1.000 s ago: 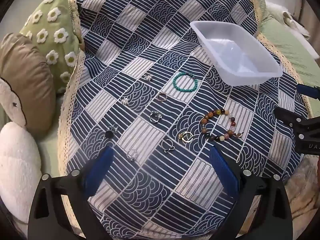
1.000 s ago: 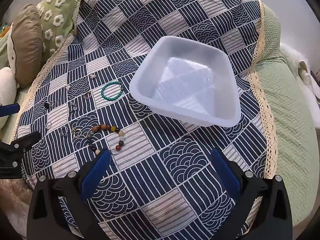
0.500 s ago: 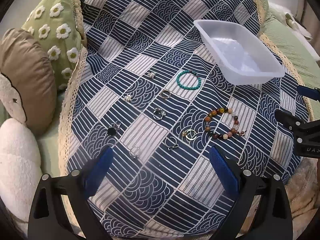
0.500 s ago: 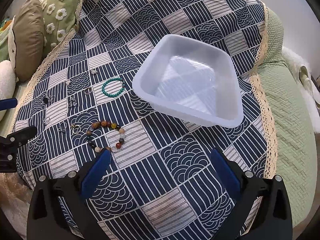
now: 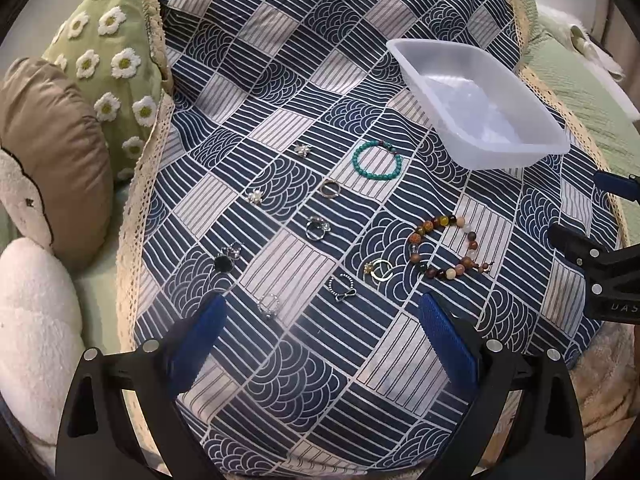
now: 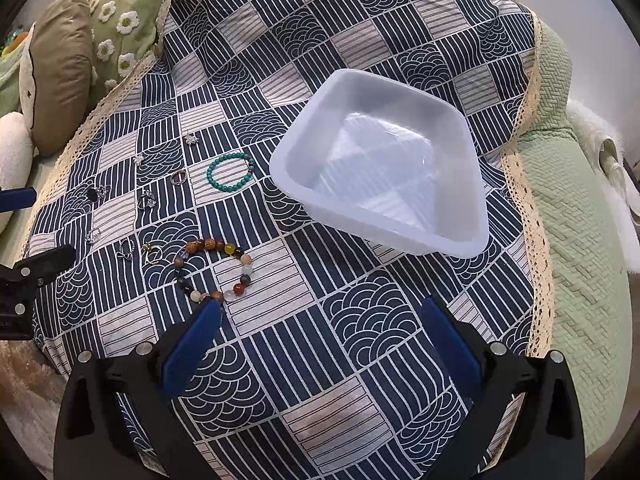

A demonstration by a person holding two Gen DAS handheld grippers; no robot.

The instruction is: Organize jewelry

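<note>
Hovering wide apart and empty, the left tongs (image 5: 320, 320) and right tongs (image 6: 320, 320) face rings (image 5: 318, 227) and bracelets (image 6: 214, 270) left of the tray (image 6: 460, 246); small rings could slip into soft cloth (image 5: 280, 80).

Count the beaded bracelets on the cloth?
2. The turquoise bracelet lies just left of the plastic tray; the multicolour bracelet lies nearer the grippers. None looks hidden.

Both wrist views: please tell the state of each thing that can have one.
White translucent plastic tray: upright, nothing inside.
Turquoise bead bracelet: closed loop, flat on cloth.
Mixed brown bead bracelet: flat on cloth, outside tray.
Left gripper: open, holding nothing.
Right gripper: open, holding nothing.
</note>
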